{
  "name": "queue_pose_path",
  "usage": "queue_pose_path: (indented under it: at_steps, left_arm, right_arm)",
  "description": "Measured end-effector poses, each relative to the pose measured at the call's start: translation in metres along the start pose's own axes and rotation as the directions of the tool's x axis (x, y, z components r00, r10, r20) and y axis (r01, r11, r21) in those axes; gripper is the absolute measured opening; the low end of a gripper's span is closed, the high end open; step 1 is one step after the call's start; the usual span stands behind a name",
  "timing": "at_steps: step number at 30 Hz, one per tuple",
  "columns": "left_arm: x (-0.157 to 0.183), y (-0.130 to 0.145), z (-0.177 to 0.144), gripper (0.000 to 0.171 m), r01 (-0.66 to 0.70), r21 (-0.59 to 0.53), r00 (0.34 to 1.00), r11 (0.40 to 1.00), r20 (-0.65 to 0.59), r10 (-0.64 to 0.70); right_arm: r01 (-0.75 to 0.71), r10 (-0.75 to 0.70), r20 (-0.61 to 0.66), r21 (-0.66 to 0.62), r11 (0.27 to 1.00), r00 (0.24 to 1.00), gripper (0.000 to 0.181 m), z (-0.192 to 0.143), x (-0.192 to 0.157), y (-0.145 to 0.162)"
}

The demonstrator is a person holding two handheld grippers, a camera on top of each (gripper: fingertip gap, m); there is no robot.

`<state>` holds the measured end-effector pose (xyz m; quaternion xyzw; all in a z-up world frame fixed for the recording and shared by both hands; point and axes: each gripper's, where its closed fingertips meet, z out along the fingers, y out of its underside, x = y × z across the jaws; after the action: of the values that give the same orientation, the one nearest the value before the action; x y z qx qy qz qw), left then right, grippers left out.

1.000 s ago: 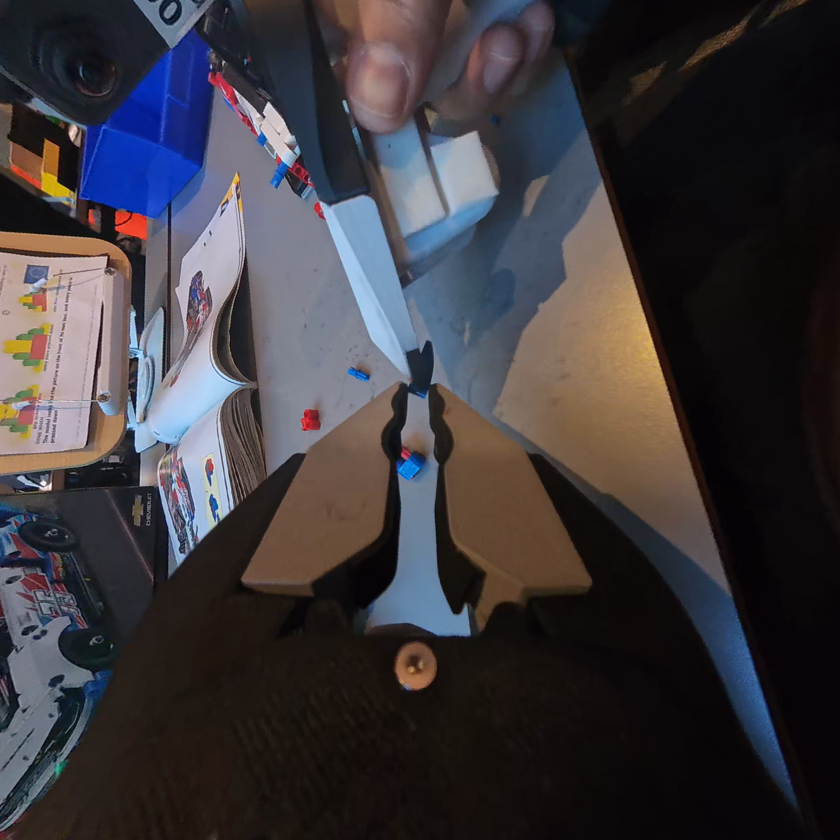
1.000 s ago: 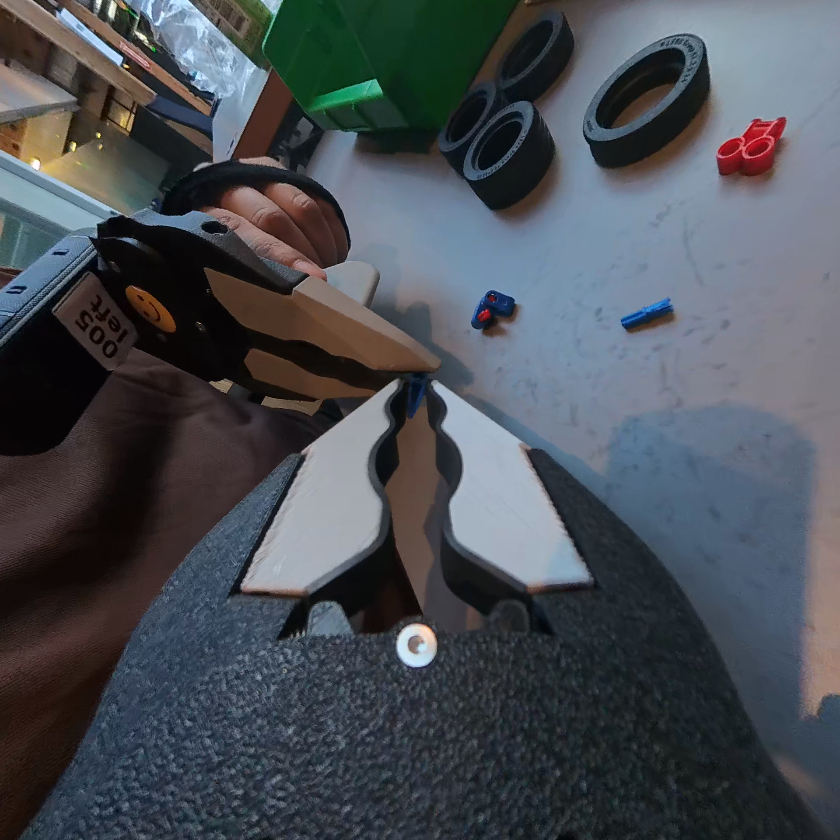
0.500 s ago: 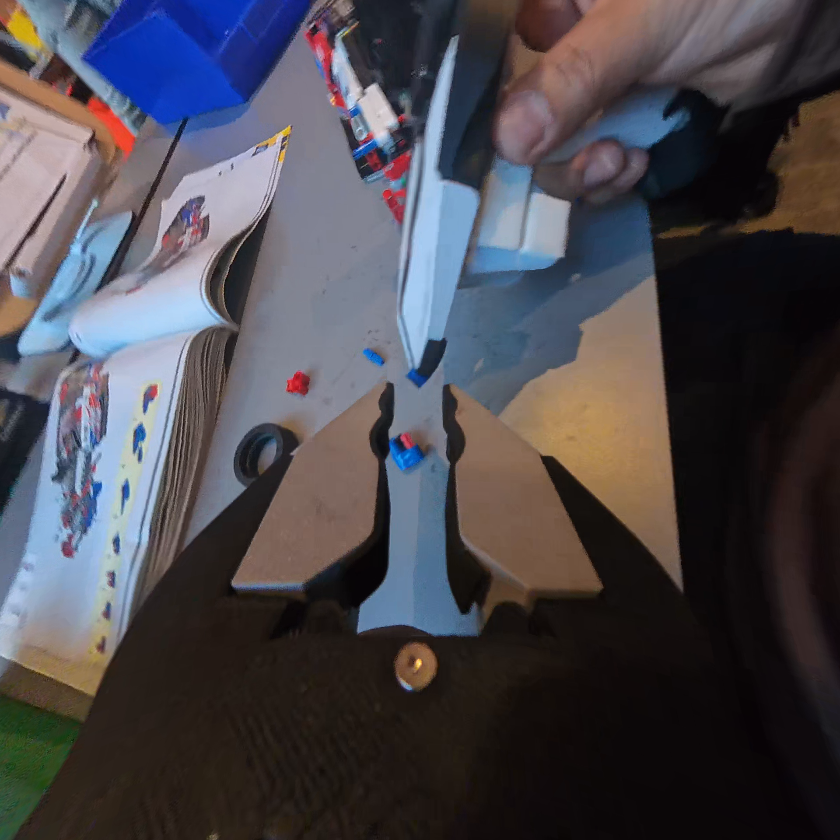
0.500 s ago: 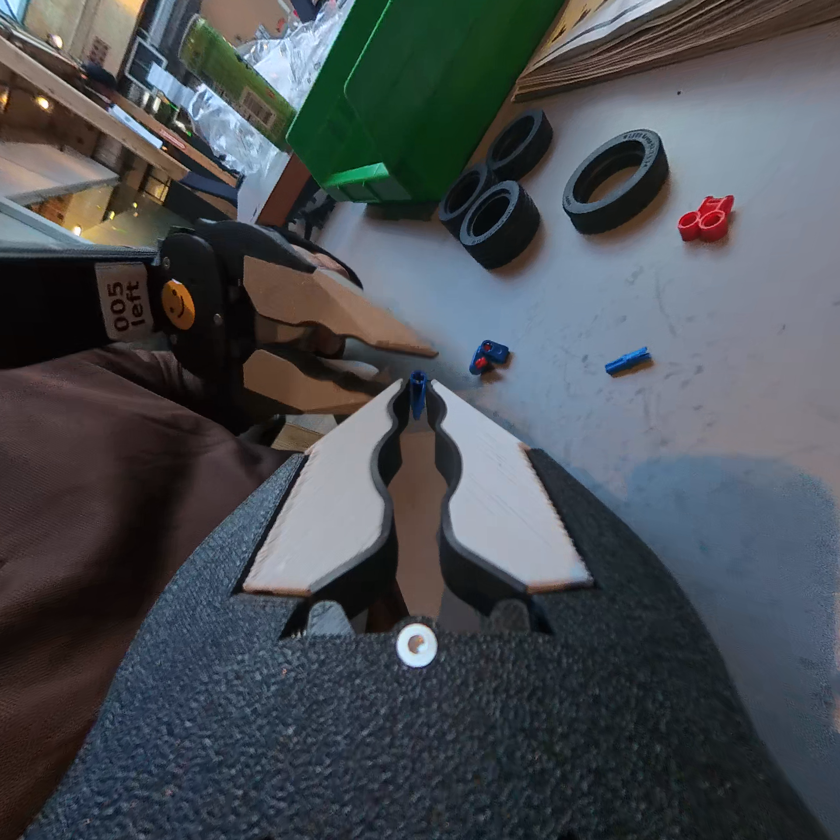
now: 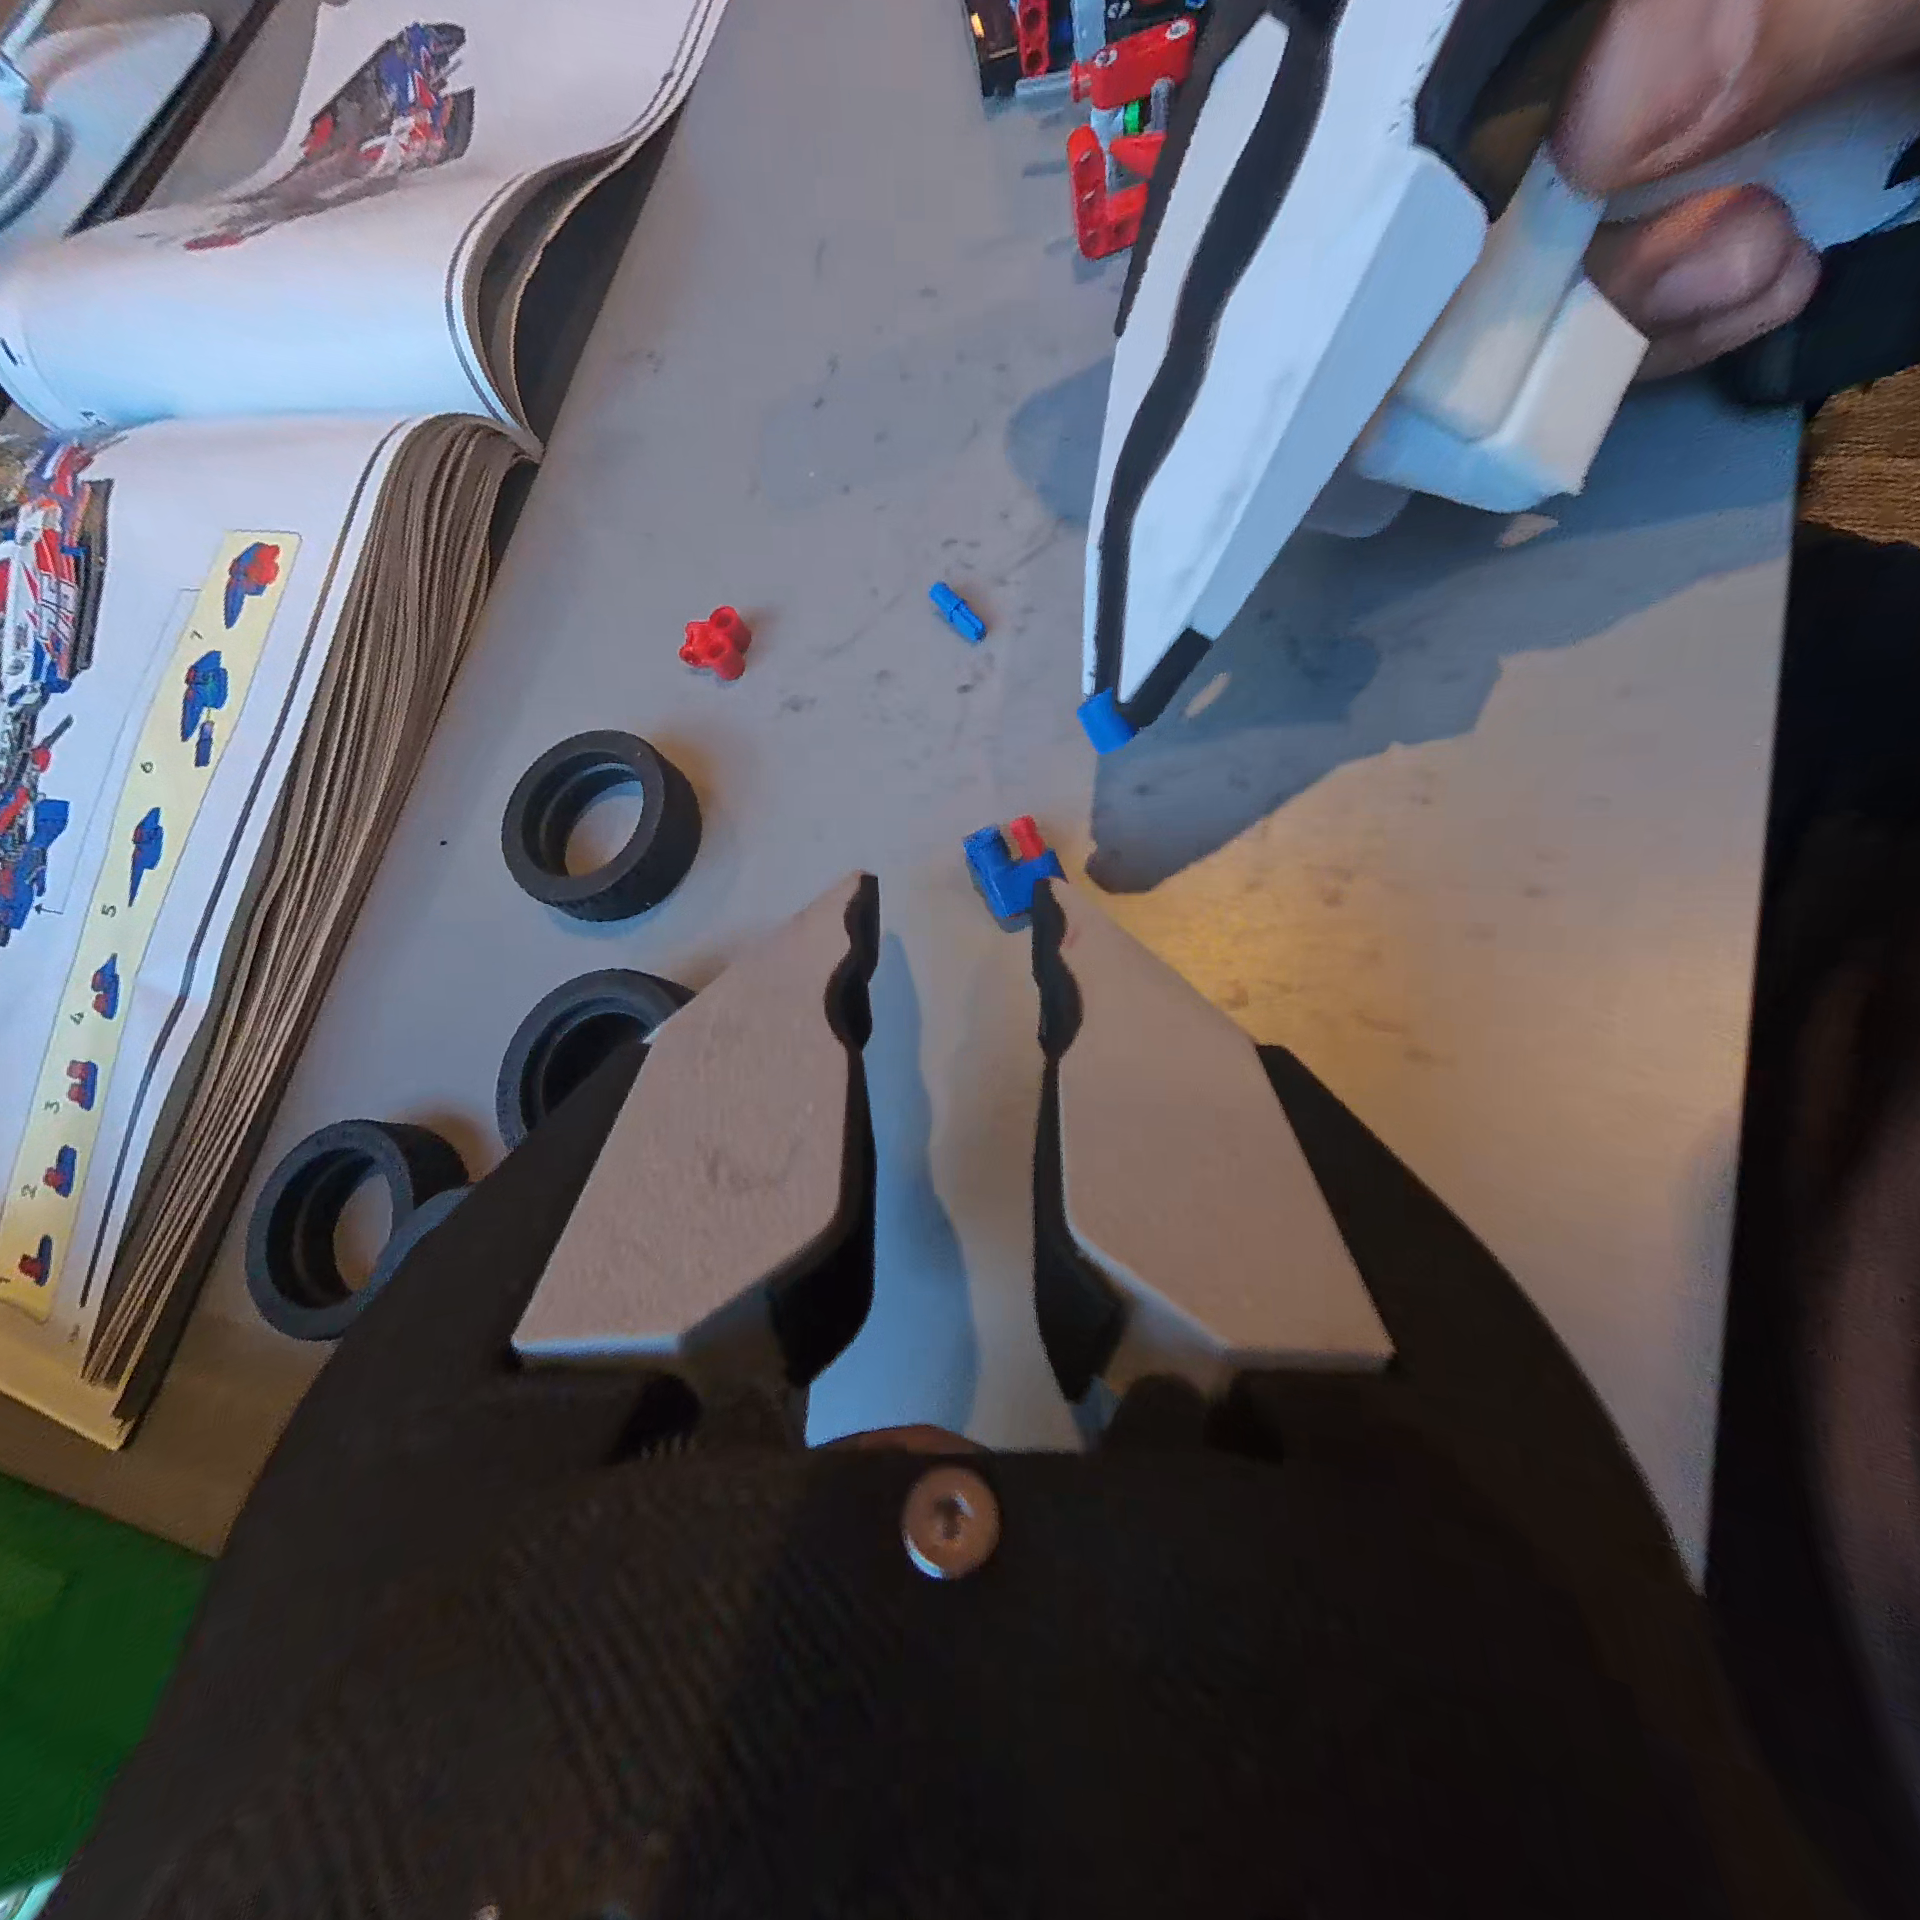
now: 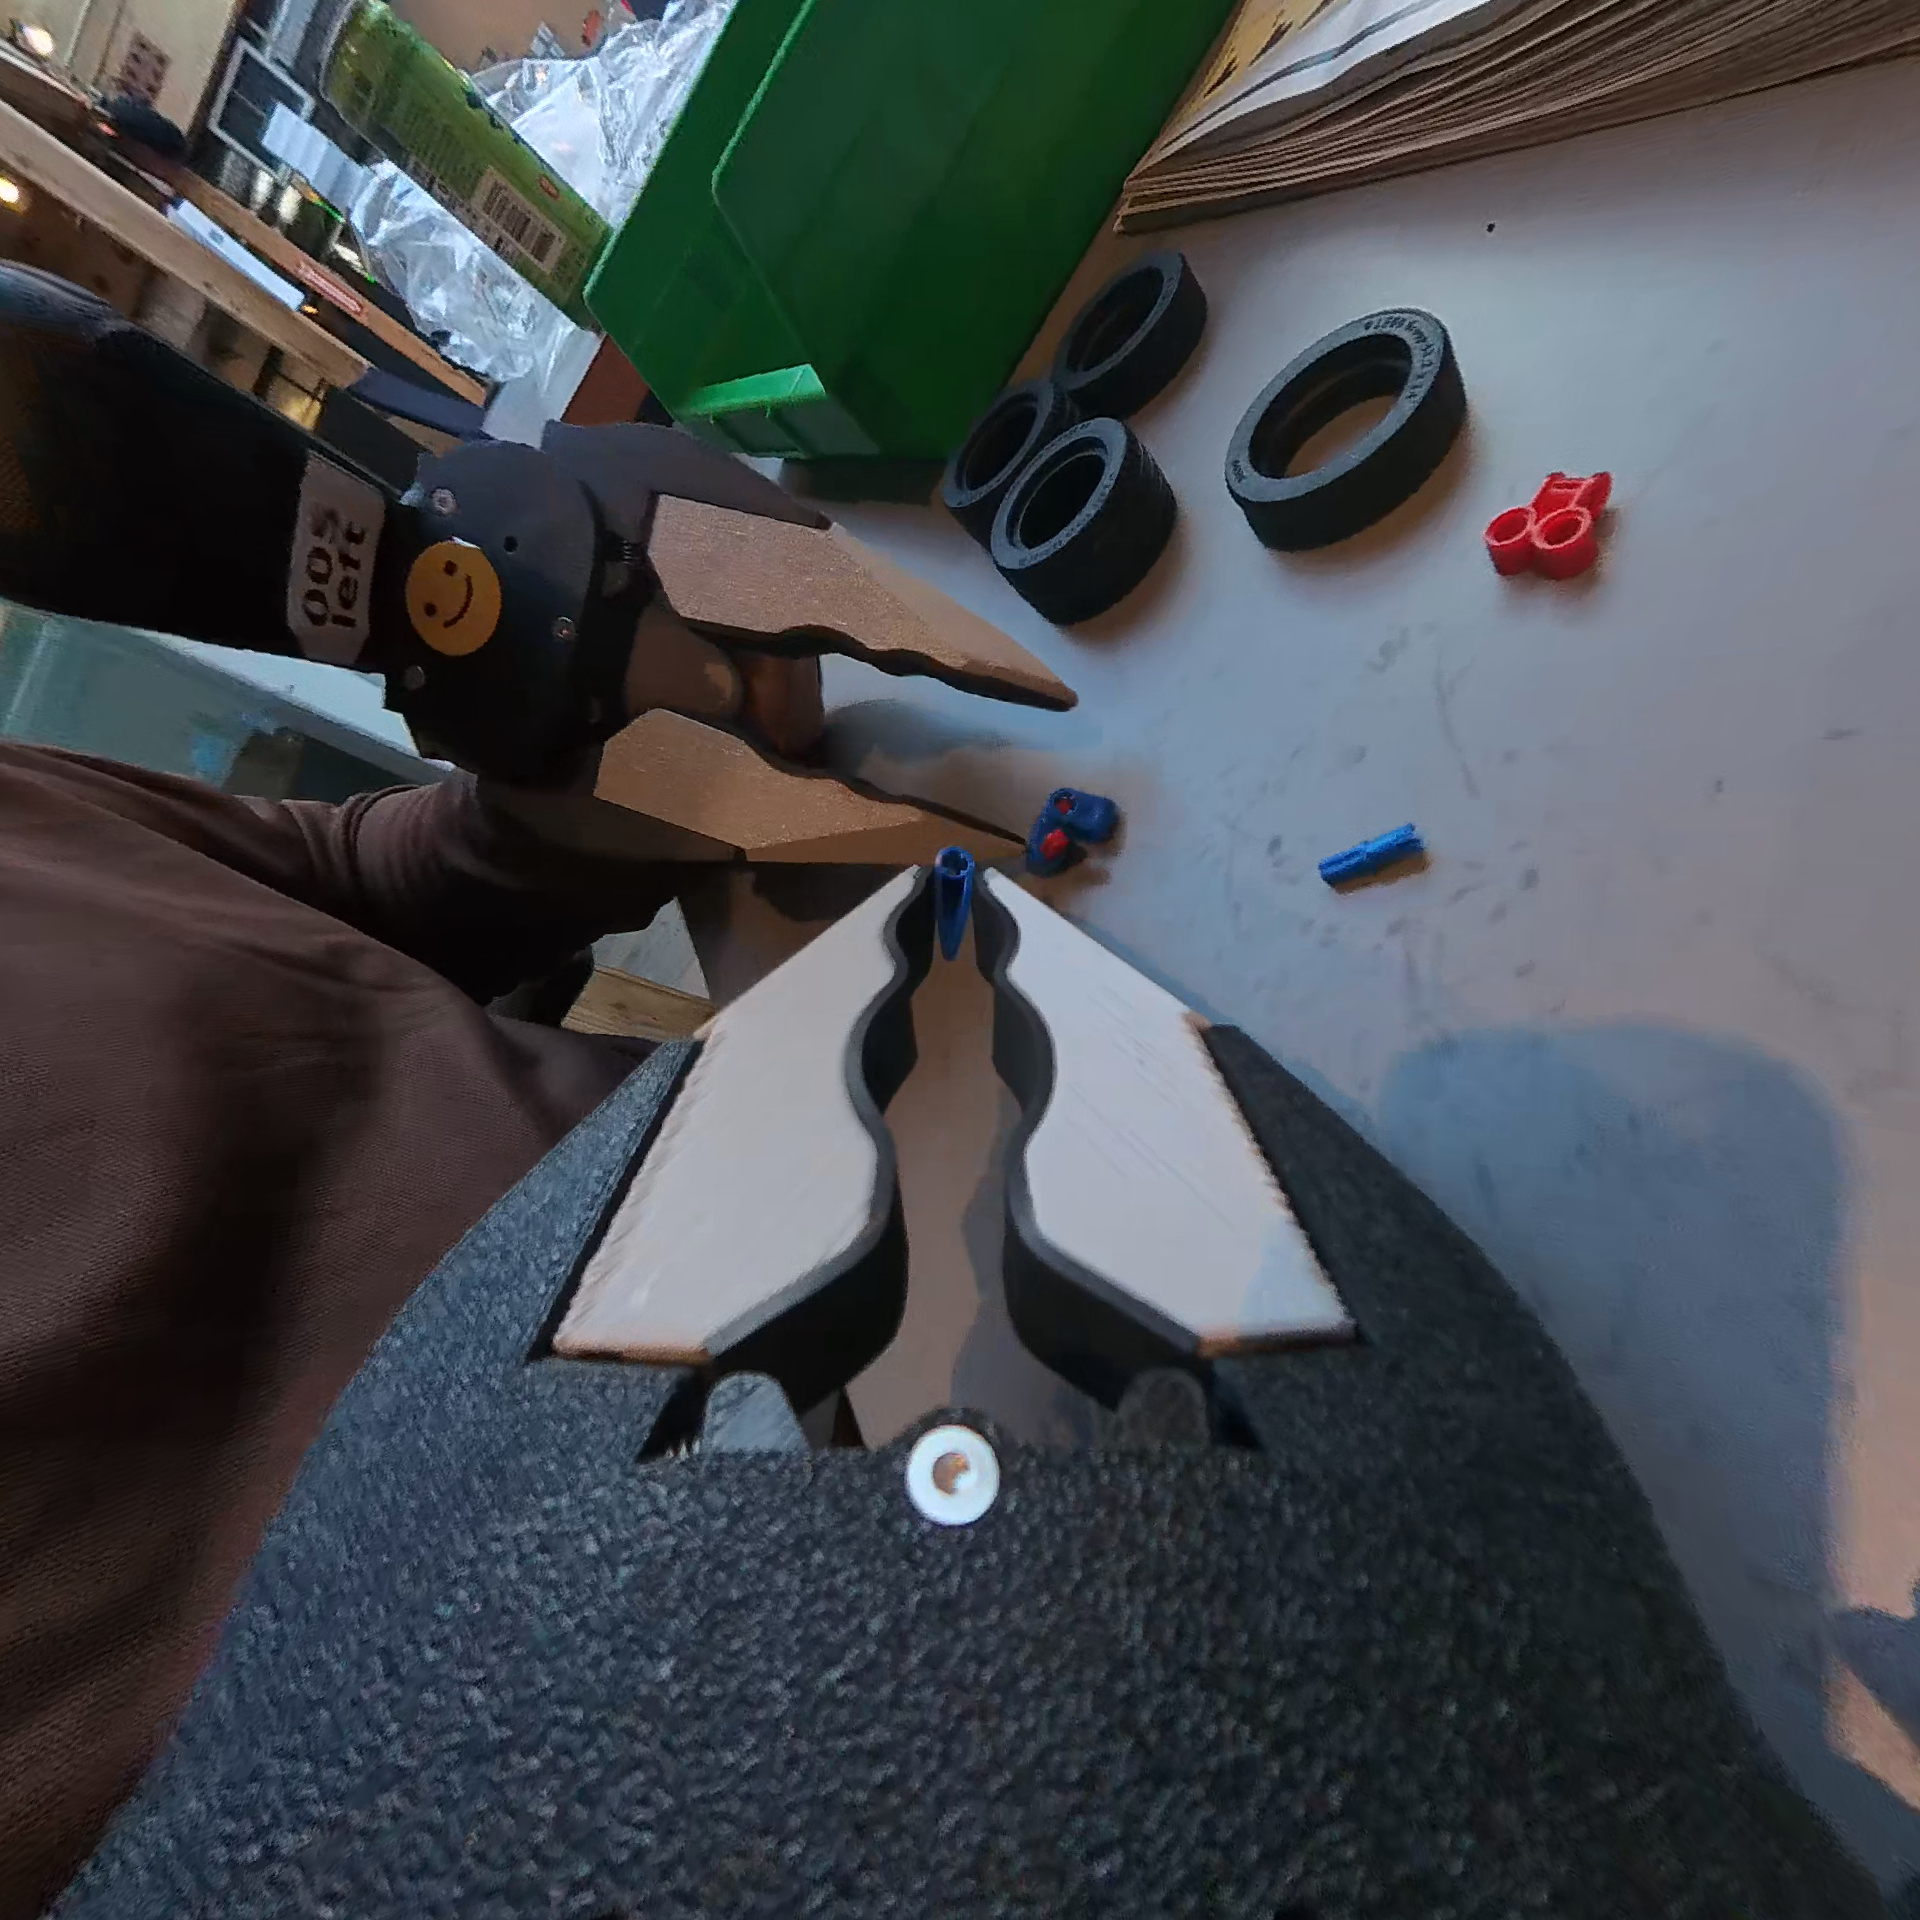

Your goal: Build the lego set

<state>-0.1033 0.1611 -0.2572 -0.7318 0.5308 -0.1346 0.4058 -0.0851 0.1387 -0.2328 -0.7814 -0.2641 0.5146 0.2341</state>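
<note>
Black tyres (image 5: 600,825) beside open booklet (image 5: 239,582)

Blue pin (image 6: 953,896) pinched at right claw (image 6: 951,883) tips, pointing forward. Blue connector with red peg (image 5: 1006,868) lies on bench just beyond left claw (image 5: 951,899). Loose blue pin (image 5: 957,611), red piece (image 5: 716,641), black tires (image 5: 597,826) farther out.

Grey table (image 5: 1455,1039): bare worn top, scuffed. Green bin (image 6: 935,208): standing at the table's far edge in the right wrist view. Clear plastic wrapping (image 6: 499,260): off the table, just beyond the bin. Wooden shelving (image 6: 156,260): further beyond the bin.
</note>
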Motion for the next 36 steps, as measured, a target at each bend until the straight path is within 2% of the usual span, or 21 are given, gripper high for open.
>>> queue_pose_path:
  at_steps: [6,14,18,22,29,36]
  left_arm:
    - [0.001,0.001,0.002,0.027,0.025,-0.006,0.998,1.0,-0.055,-0.025]
    - [0.007,0.003,0.003,0.028,0.018,-0.022,0.995,1.0,-0.1,-0.02]
    - [0.009,0.003,0.005,0.027,0.028,-0.035,0.991,0.999,-0.131,-0.032]
    - [0.009,0.003,0.007,0.034,0.062,-0.042,0.988,0.997,-0.141,-0.067]
    - [0.012,0.0,0.009,0.019,0.075,-0.05,0.989,0.996,-0.127,-0.081]
    - [0.012,0.0,0.011,0.016,0.132,-0.06,0.98,0.989,-0.141,-0.139]
  right_arm:
    - [0.044,-0.046,-0.077,-0.034,0.998,0.996,0.006,0.001,0.011,0.0]
    - [0.01,-0.012,-0.04,-0.04,0.999,0.999,0.006,0.004,0.013,-0.004]
    - [0.02,-0.026,-0.057,-0.094,0.995,0.998,0.006,0.01,0.016,-0.001]
    - [-0.006,-0.001,-0.078,-0.1,0.995,0.997,0.006,0.012,0.024,-0.004]
    - [-0.078,0.074,-0.053,-0.093,0.993,0.996,0.006,0.014,0.026,-0.004]
    - [-0.128,0.127,-0.027,-0.081,0.988,0.992,0.006,0.014,0.025,-0.003]
